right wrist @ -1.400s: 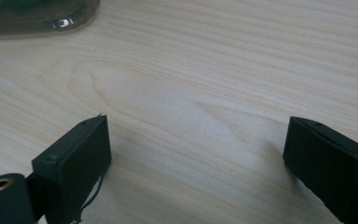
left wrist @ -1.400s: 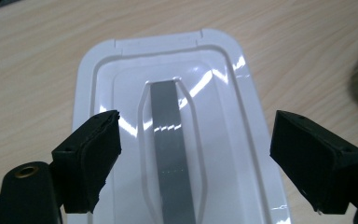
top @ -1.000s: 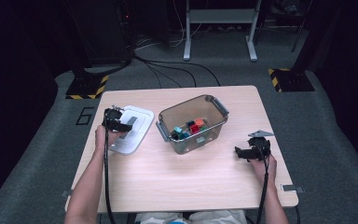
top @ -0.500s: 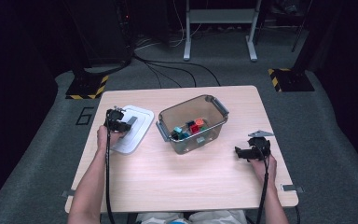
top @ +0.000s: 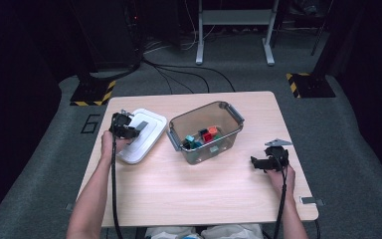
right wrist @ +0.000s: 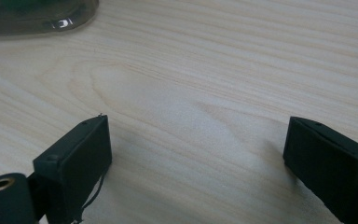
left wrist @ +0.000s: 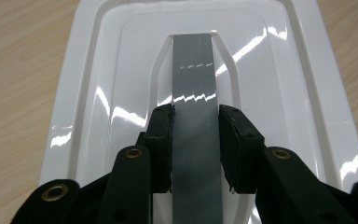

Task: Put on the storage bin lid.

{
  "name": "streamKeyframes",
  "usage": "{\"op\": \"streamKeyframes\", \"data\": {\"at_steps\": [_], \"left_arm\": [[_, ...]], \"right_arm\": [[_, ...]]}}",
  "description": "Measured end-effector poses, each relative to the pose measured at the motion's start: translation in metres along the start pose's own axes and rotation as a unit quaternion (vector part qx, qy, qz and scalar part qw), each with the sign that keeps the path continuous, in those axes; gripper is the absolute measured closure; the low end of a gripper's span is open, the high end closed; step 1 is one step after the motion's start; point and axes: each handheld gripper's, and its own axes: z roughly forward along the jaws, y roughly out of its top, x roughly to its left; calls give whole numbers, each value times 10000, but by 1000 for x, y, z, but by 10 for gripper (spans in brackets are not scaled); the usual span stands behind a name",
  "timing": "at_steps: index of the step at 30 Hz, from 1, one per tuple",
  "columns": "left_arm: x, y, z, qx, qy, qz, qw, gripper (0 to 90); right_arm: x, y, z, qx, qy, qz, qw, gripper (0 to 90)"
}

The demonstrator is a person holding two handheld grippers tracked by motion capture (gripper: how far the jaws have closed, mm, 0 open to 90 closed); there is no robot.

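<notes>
A white plastic lid [top: 149, 139] [left wrist: 112, 70] lies at the table's left, with a grey strip handle [left wrist: 193, 79] along its middle. My left gripper [top: 128, 128] [left wrist: 196, 114] is shut on that handle, one pad pressed on each side of it. To the lid's right stands a clear bin [top: 229, 113] with several coloured blocks [top: 204, 136] inside. My right gripper [top: 256, 162] [right wrist: 196, 140] rests open near the table's right edge, with bare wood between its jaws.
The wooden table [top: 199, 194] has free room in front of the bin and between the two hands. A corner of the clear bin [right wrist: 37, 14] shows at the top left of the right gripper view. Cables and stands lie on the floor beyond the table.
My left gripper looks slightly higher over the lid than before. The right gripper and the bin have not moved.
</notes>
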Motion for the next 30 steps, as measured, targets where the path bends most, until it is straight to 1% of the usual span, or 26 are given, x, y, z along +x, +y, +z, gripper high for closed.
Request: {"op": "streamKeyframes", "data": {"at_steps": [2,3,7,8,9,10,14,18,19,21,25,26,27,30], "left_arm": [[-1,4,-6,-37,-75,5,10000,666],[-2,8,-12,-107,-38,67,9999,666],[-6,24,-31,-182,-121,225,9995,666],[-8,28,-34,-248,-120,265,9993,666],[-10,32,-39,-229,-145,306,9992,666],[-11,36,-43,-264,-130,335,9990,666],[-18,52,-59,-382,-185,438,9981,666],[-28,69,-72,-422,-236,632,9968,666],[-30,73,-75,-427,-262,694,9963,666],[-36,80,-79,-487,-289,746,9956,666],[-47,94,-87,-501,-427,887,9939,666],[-51,98,-88,-514,-435,954,9932,666],[-56,101,-89,-501,-477,972,9929,666],[-69,110,-89,-470,-552,1185,9903,666]], "right_arm": [[0,0,0,2,2,3,10000,71],[0,0,0,-2,9,-1,10000,72],[0,0,0,1,2,-1,10000,72],[0,0,0,0,-1,0,10000,72],[0,0,0,0,-1,-1,10000,72],[0,0,0,0,-1,-1,10000,72],[0,0,0,0,-5,-3,10000,71],[0,0,0,0,-6,-2,10000,72],[0,0,0,1,-8,-3,10000,72],[0,0,0,1,-9,-2,10000,71],[0,0,0,1,-10,-1,10000,72],[0,0,0,2,-8,-1,10000,72],[0,0,0,0,1,3,10000,72],[0,0,0,1,-9,-1,10000,72]]}}
